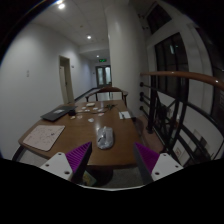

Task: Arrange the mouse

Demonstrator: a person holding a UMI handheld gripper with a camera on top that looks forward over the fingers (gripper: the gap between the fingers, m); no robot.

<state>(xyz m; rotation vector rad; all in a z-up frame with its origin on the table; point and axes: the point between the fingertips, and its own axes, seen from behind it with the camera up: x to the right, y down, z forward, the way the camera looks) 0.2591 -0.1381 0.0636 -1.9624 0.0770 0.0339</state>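
Dim room lit by ceiling lights [63, 6], with soft focus and strong fisheye bending at edges.

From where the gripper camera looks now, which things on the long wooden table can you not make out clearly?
- Gripper view: the small grey rounded mouse lies ahead of the open purple-padded gripper; its buttons are too small to see.
- The flat pale mat has a pattern too small to read.
- The dark flat object, perhaps a laptop, is too dim to identify.
- Small items at the far end of the wooden table blur together.
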